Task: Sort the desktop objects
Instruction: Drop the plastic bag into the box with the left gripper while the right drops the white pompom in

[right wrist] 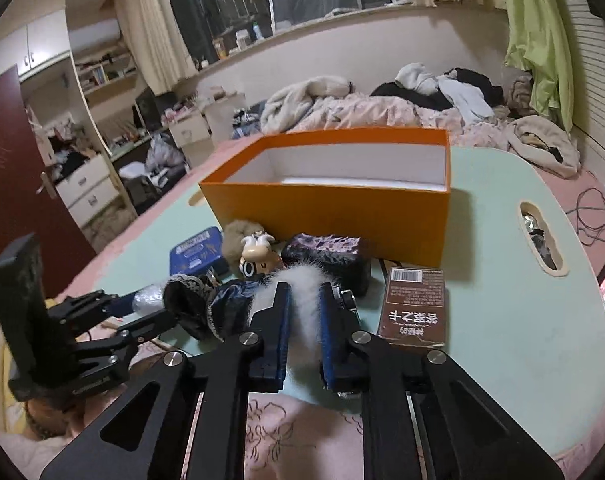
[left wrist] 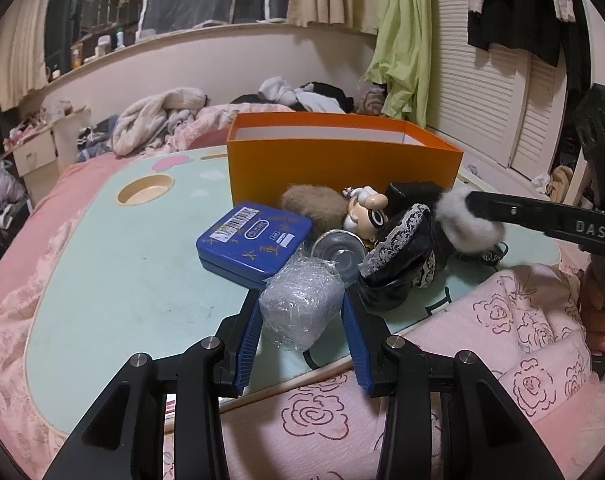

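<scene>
- The right hand-held gripper (right wrist: 304,312) was clenched on a white fluffy tuft (right wrist: 302,300), which was seen squeezed between the two blue pads (right wrist: 283,320); the tuft appeared to belong to a dark, lace-trimmed soft item (right wrist: 206,304) lying near the desk's near edge.
- The left hand-held gripper (left wrist: 302,312) was closed on a silver plastic-wrapped bundle (left wrist: 300,304), likewise at the near edge of the pale green desk (left wrist: 122,280).
- The orange box (right wrist: 326,220), judged to be the sorting destination, stood open toward the far edge of the desk, straight ahead of both grippers; its long axis ran across the view, parallel to the near edge.
- Between the grippers and the box a cluster was left: a blue tin (left wrist: 254,240), a tan fuzzy ball (left wrist: 318,204), a cartoon figurine (right wrist: 258,260) and a black rectangular pouch (right wrist: 326,260).
- The right-hand gripper was judged the nearer to the box's open top, so a lift over the cluster and the front wall would be required.
- In the right wrist view the box's white, empty interior and a brown carton (right wrist: 416,308) on the right of the desk were shown; neither was visible in the left wrist view.
- In the left wrist view a clear round lid-like piece (left wrist: 338,248) was shown beside the tin.
</scene>
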`<state>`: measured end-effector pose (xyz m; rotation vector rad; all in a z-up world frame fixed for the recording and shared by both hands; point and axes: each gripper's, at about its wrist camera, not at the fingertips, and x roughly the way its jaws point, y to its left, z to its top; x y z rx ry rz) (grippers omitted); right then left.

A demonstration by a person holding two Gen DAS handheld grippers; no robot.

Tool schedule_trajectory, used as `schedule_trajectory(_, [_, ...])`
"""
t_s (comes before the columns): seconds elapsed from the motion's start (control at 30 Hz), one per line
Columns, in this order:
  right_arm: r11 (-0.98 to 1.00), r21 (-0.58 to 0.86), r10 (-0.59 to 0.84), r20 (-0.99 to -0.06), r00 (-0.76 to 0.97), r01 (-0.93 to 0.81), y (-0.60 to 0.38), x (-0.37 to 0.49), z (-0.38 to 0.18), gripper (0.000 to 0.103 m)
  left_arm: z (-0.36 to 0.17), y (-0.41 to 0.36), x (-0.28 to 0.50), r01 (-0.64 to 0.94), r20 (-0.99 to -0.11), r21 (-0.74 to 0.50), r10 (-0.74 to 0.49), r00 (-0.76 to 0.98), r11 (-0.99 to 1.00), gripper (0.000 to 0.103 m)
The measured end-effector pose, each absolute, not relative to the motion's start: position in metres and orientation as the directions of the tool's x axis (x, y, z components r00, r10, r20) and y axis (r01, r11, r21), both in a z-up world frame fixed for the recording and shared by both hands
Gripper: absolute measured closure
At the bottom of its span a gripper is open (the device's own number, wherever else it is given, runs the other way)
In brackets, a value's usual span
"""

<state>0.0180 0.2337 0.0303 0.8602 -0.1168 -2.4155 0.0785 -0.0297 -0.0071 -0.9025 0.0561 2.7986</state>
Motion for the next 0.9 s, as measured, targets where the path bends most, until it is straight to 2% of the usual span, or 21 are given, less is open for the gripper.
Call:
schedule_trajectory(0.27, [-0.818, 0.270, -0.569, -0.517, -0.640, 0.508, 0.232, 0.023, 0.043, 0.089, 0.007, -0.034, 0.085, -0.190, -0.546, -0.025, 0.173, -0.819, -0.981, 0.065])
schedule_trajectory(0.37, [-0.815, 0.268, -0.574, -0.494, -0.653, 0.513, 0.232, 0.017, 0.056, 0.089, 0.033, -0.036, 0.076, -0.220, -0.507, -0.066, 0.222, -0.833, -0.973, 0.065])
schedule_trajectory(0.57, [-0.834, 0.265, -0.551, -0.439, -0.710, 0.484, 0.225, -0.031, 0.090, 0.089, 0.091, -0.023, -0.005, -0.188, -0.518, -0.120, 0.223, -0.826, -0.975, 0.065])
schedule_trajectory(0.6, [-0.841, 0.269, -0.541, -0.436, -0.720, 0.469, 0.223, -0.043, 0.093, 0.089, 0.094, -0.021, -0.022, -0.170, -0.533, -0.132, 0.215, -0.819, -0.977, 0.059])
schedule_trajectory(0.63, [-0.849, 0.268, -0.529, -0.441, -0.725, 0.456, 0.222, -0.054, 0.093, 0.087, 0.092, -0.019, -0.040, -0.158, -0.562, -0.141, 0.210, -0.800, -0.977, 0.048])
schedule_trajectory(0.67, [-0.856, 0.265, -0.517, -0.458, -0.723, 0.444, 0.219, -0.064, 0.092, 0.085, 0.088, -0.017, -0.052, -0.146, -0.593, -0.148, 0.205, -0.778, -0.978, 0.020])
schedule_trajectory(0.7, [-0.871, 0.255, -0.491, -0.509, -0.707, 0.421, 0.213, -0.079, 0.085, 0.074, 0.080, -0.016, -0.064, -0.132, -0.624, -0.160, 0.204, -0.755, -0.978, 0.013])
schedule_trajectory(0.73, [-0.884, 0.242, -0.465, -0.554, -0.691, 0.400, 0.212, -0.086, 0.079, 0.062, 0.073, -0.015, -0.069, -0.128, -0.636, -0.172, 0.209, -0.743, -0.977, 0.013])
schedule_trajectory(0.8, [-0.913, 0.198, -0.396, -0.636, -0.662, 0.356, 0.208, -0.095, 0.061, 0.055, 0.059, -0.013, -0.068, -0.150, -0.655, -0.182, 0.234, -0.719, -0.972, 0.013])
schedule_trajectory(0.87, [-0.918, 0.187, -0.384, -0.646, -0.660, 0.350, 0.214, -0.087, 0.047, 0.055, 0.057, -0.015, -0.052, -0.172, -0.620, -0.184, 0.250, -0.743, -0.968, 0.013])
schedule_trajectory(0.9, [-0.917, 0.185, -0.387, -0.622, -0.681, 0.353, 0.219, -0.079, 0.047, 0.048, 0.060, -0.018, -0.041, -0.170, -0.592, -0.177, 0.243, -0.769, -0.969, 0.013])
